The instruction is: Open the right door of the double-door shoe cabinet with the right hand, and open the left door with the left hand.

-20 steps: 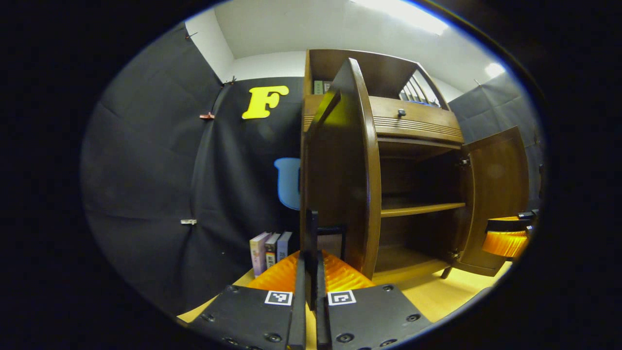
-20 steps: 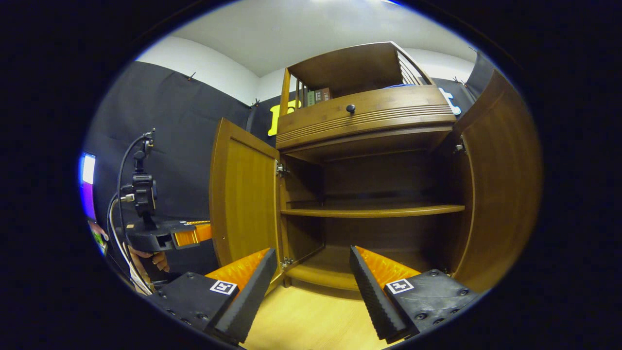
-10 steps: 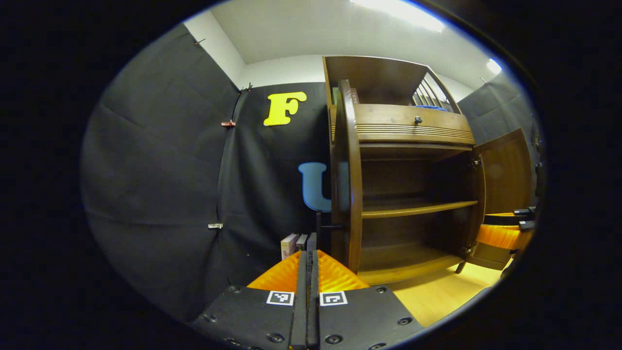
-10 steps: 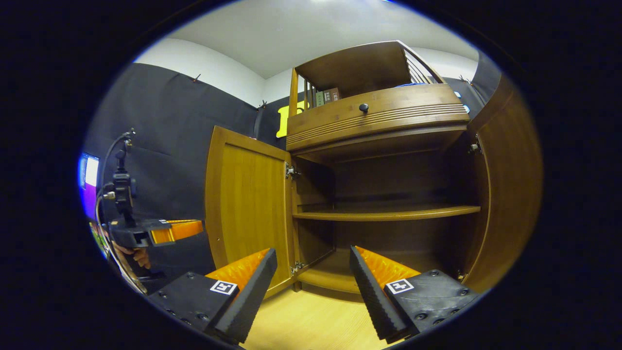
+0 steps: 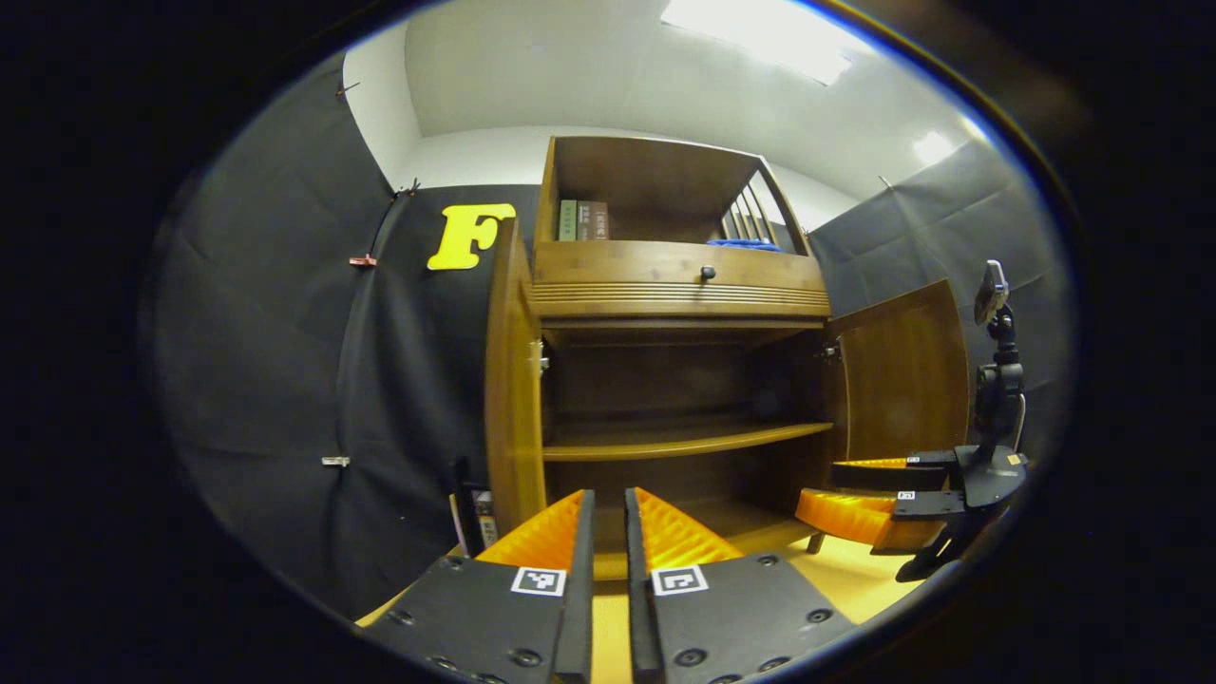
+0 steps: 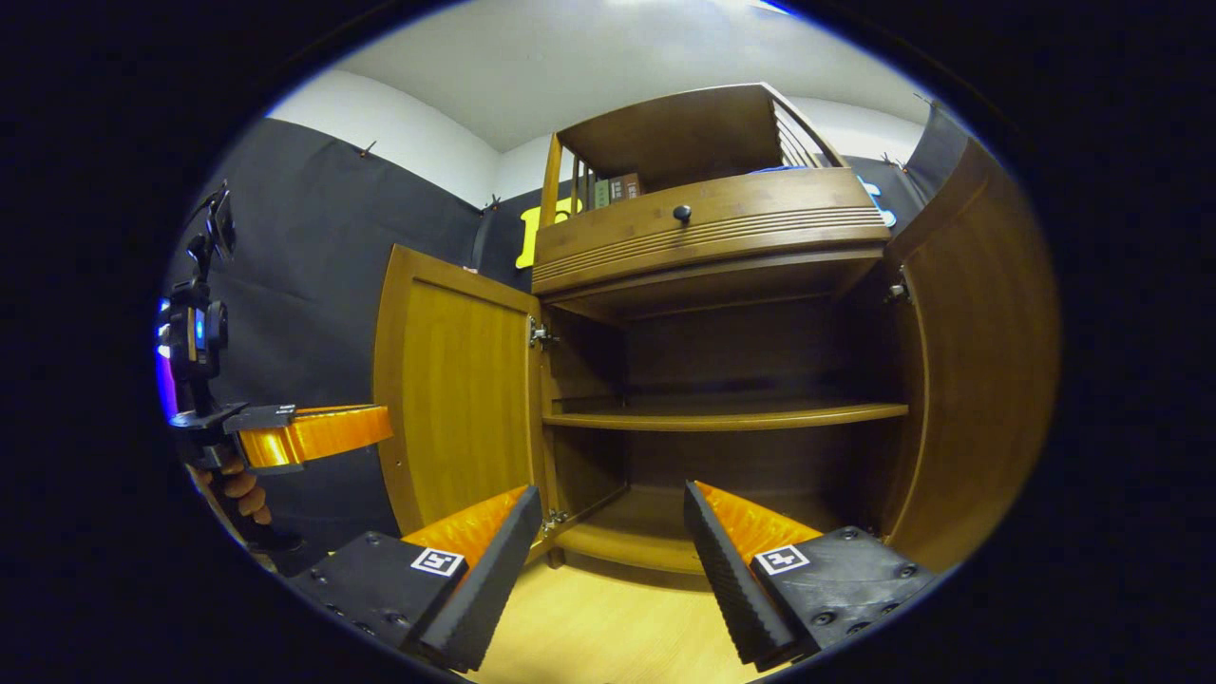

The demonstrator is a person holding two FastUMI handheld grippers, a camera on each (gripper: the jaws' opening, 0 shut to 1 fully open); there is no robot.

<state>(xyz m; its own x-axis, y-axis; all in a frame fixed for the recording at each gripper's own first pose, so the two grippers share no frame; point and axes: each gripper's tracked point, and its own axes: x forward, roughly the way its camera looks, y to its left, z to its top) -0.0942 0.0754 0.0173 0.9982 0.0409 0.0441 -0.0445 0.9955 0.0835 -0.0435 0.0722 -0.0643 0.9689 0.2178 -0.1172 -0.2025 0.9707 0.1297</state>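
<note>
Shoe cabinet [image 6: 722, 418] with both doors open, shelves bare; left tongs [image 5: 608, 532] barely parted, right tongs [image 6: 608, 532] wide, both empty.

Ahead of the right hand-held gripper [image 6: 608, 541], the shoe cabinet [image 6: 712, 237] stands open: free room above and below its middle shelf [image 6: 727, 416]. The left door [image 6: 456, 380] bounds the passage on that gripper's left, the right door [image 6: 978, 361] close on its right. The left hand-held gripper [image 5: 608, 532] faces the same opening, with books [image 5: 480, 513] low to its left.
</note>
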